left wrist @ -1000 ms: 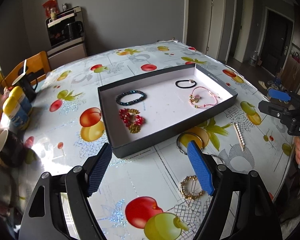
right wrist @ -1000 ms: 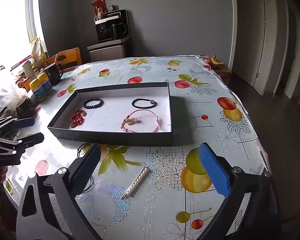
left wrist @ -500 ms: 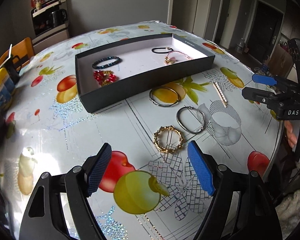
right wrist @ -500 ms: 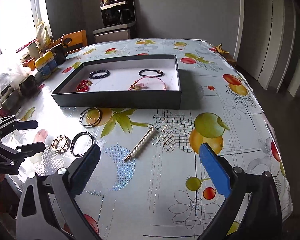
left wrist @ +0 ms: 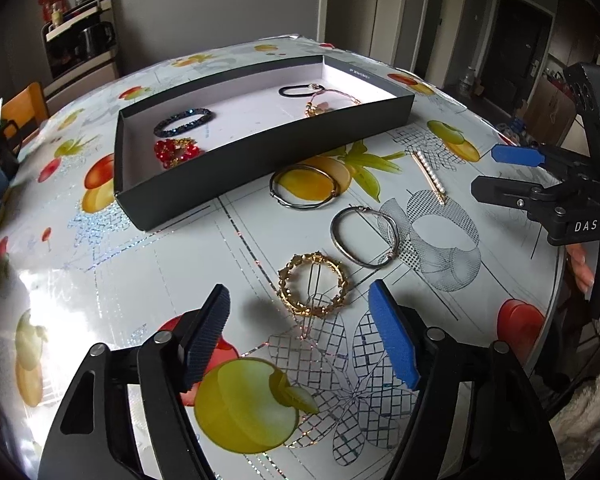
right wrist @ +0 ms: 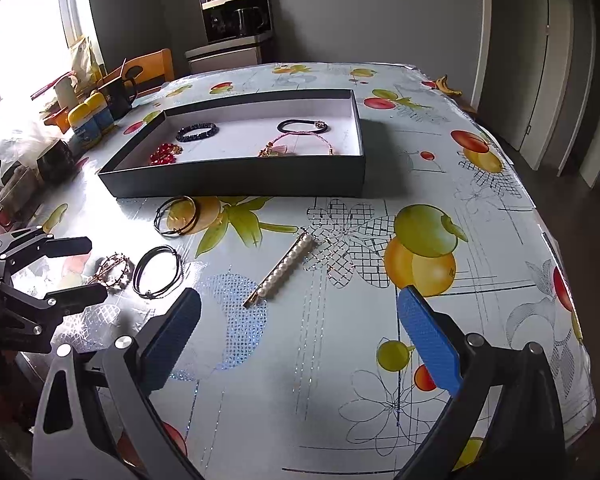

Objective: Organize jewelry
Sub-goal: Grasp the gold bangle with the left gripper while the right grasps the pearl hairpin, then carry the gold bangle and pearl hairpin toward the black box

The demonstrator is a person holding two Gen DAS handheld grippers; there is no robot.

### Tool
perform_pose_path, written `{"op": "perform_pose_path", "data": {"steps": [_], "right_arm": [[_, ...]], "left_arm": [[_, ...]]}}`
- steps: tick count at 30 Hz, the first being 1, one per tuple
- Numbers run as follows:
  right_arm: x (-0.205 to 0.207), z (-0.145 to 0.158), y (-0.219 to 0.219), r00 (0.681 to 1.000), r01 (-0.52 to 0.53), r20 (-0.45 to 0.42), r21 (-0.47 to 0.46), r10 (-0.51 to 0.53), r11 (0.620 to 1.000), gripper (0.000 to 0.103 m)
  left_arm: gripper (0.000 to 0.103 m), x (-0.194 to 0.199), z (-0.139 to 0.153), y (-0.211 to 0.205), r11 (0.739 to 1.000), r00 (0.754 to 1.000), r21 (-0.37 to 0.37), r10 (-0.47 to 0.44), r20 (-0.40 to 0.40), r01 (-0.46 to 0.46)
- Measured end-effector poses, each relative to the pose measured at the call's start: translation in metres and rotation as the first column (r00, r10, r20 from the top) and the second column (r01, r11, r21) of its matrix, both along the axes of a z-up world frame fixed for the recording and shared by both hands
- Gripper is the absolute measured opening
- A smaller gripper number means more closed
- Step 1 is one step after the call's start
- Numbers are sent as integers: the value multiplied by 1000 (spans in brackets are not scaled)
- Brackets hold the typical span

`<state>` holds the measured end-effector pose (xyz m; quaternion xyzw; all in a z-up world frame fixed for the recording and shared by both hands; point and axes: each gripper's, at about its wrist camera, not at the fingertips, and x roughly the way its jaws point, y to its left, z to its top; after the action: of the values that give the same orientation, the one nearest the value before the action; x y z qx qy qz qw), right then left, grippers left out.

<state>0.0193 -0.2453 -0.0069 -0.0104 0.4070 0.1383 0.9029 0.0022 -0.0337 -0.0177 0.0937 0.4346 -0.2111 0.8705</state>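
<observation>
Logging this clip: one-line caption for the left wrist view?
Open left gripper hovering before gold ring clip; two bangles, pearl clip outside tray.

Left gripper [left wrist: 300, 332] and right gripper [right wrist: 300, 340] both hover low, jaws spread wide, holding nothing.

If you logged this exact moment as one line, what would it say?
left gripper: open, empty, nearest gold ring brooch | right gripper: open, empty | tray: four pieces inside | tablecloth: four pieces outside
</observation>
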Motion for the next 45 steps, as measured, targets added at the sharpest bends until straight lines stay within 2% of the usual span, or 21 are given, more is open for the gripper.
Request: {"op": "perform_pose_path", "data": {"steps": [5, 8, 12, 16, 26, 27, 28, 31, 45], "right_arm": [[6, -3, 4, 1000, 1, -7, -3, -1, 1000, 79], [10, -6, 5, 1000, 1, -21, 33, 0, 999, 71], [16, -10, 12, 999, 6, -33, 27, -5, 1000, 56], [21, -12, 21, 999, -7, -32, 14, 8, 1000, 49], [29, -18, 30, 999, -3, -35, -49, 2, 999, 34], [29, -18, 31, 999, -4, -33, -55, 3, 998, 31], [29, -18, 31, 999, -5, -32, -59, 3, 998, 22], [29, -19, 31, 1000, -10, -28, -65, 9, 998, 11], [28, -14, 27, 1000, -14, -13, -34, 14, 999, 8]], "left_arm": [[57, -1, -2, -9, 999, 999, 5, -41, 4, 41], [54, -1, -4, -11, 999, 999, -1, -54, 5, 54], [49, -1, -5, -13, 998, 998, 13, -58, 11, 57], [41, 0, -5, -11, 999, 998, 12, -53, 14, 53], [41, 4, -5, -13, 999, 999, 23, -43, 24, 43], [41, 4, -5, -13, 999, 999, 22, -44, 23, 44], [41, 4, -5, -13, 999, 999, 22, -46, 24, 45], [40, 4, -5, -14, 998, 998, 19, -54, 22, 54], [39, -1, 8, -8, 998, 998, 4, -57, 41, 57]]}}
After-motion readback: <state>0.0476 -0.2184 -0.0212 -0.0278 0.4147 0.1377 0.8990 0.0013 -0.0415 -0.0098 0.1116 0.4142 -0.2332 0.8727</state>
